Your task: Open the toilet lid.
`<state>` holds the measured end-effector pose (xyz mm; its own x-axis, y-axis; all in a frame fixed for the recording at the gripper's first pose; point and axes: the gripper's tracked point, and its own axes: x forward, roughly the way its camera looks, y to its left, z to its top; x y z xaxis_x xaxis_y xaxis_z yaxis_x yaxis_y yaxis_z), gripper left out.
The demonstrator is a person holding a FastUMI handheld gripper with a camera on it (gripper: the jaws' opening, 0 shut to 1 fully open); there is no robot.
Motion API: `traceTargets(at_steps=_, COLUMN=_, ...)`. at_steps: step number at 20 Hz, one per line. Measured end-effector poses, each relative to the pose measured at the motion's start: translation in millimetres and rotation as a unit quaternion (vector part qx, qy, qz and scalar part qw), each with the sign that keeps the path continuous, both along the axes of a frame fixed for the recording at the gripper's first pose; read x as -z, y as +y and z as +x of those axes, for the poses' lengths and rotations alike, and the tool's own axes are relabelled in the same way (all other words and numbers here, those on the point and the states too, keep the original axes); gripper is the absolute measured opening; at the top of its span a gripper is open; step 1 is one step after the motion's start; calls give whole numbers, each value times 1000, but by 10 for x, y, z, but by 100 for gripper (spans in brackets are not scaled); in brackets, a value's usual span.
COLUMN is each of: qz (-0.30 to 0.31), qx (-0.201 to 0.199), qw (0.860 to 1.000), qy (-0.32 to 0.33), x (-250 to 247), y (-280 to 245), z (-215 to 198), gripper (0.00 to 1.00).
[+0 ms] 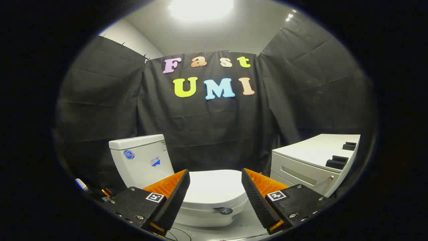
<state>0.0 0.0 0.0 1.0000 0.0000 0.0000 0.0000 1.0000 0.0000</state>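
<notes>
White plastic toilet lid (214, 187) lies flat and closed on the bowl, just ahead of the gripper (215, 190), showing in the gap between its two fingers. The gripper is spread wide and grips nothing; neither finger touches the lid. The left finger (174, 197) hides the lid's left edge, and the right finger (257, 197) covers its right side. A small dark round tag (226, 211) sits under the lid's near rim. The tank (140, 160) rises far left behind the lid. To the right stands a white cabinet (311, 164) carrying two dark blocks (337, 162) on top, hard to make out. Small items (82, 184) left of the tank are too blurred to tell.
</notes>
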Motion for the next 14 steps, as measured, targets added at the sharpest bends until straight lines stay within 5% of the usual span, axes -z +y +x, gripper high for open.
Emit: traceTargets(at_steps=14, qz=0, qx=1, qw=1000, qy=-1, x=0, y=-7, z=-13, gripper=95)
